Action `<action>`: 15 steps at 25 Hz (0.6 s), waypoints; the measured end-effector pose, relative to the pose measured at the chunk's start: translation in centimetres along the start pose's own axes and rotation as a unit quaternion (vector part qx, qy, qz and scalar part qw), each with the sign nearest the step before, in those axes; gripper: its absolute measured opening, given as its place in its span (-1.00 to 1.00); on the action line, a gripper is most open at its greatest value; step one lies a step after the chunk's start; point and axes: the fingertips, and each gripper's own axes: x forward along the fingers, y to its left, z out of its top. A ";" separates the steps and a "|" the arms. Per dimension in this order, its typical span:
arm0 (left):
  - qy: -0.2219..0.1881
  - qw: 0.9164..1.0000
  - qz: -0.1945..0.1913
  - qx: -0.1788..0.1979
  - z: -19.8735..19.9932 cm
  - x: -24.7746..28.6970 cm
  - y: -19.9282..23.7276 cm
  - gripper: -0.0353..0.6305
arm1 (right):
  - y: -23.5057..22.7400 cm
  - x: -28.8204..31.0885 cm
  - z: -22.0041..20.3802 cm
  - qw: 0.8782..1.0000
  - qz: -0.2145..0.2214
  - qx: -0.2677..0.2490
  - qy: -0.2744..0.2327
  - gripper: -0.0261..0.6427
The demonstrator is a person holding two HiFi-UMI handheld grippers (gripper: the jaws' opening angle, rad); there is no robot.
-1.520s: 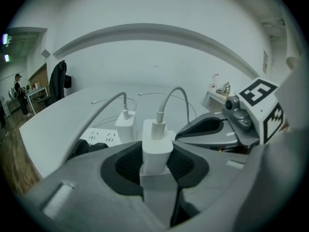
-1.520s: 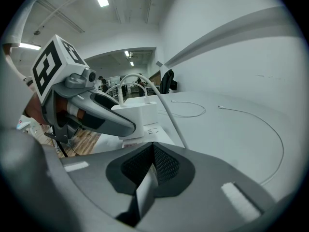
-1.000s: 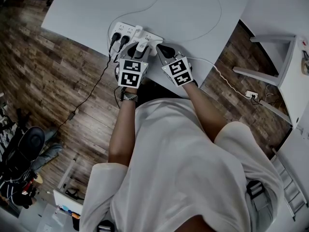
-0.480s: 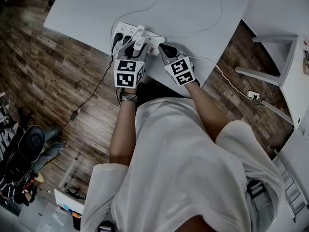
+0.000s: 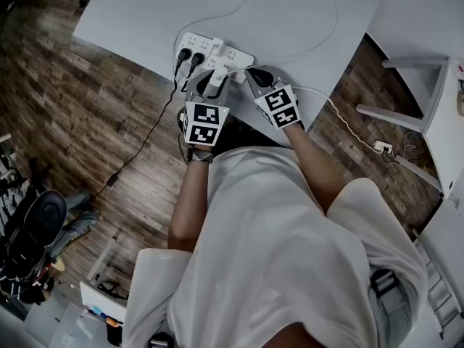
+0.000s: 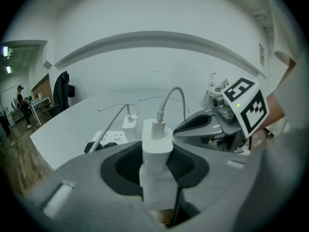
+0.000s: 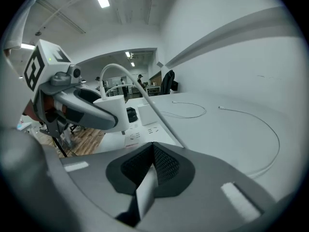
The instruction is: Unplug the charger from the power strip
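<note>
A white power strip (image 5: 230,54) lies near the white table's front edge. My left gripper (image 5: 212,83) is shut on the white charger (image 6: 156,148), whose white cable (image 6: 169,100) rises from its top. The charger (image 5: 217,77) sits just in front of the strip and appears lifted off its sockets (image 7: 140,128). My right gripper (image 5: 252,72) is shut with nothing between its pads, its tip resting at the strip's right end. In the right gripper view the left gripper (image 7: 84,111) carries the charger (image 7: 115,111) above the strip. A second white charger (image 6: 129,126) stays plugged in.
Two black plugs (image 5: 187,56) sit in the strip's left end, their black cord (image 5: 145,133) dropping to the wooden floor. White cables (image 5: 319,27) loop over the table (image 5: 145,13). A white stand (image 5: 420,100) is at right, an office chair (image 5: 36,220) at left.
My left gripper has drawn the charger up and back from the strip towards the table's front edge. The right gripper has kept its place on the strip.
</note>
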 end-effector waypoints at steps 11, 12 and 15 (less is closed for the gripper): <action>0.046 0.998 0.023 0.042 -3.7 -0.5 -0.6 -0.47 | 0.3 -3.8 -0.4 0.996 0.033 0.088 -0.006 -0.92; 0.059 0.996 0.026 0.056 -4.2 -0.4 -0.7 -0.47 | 0.6 -4.0 -0.5 0.995 0.040 0.096 -0.004 -0.92; 0.087 0.992 0.028 0.089 -5.4 0.1 -1.4 -0.47 | 1.3 -4.5 -0.9 0.992 0.053 0.113 -0.004 -0.92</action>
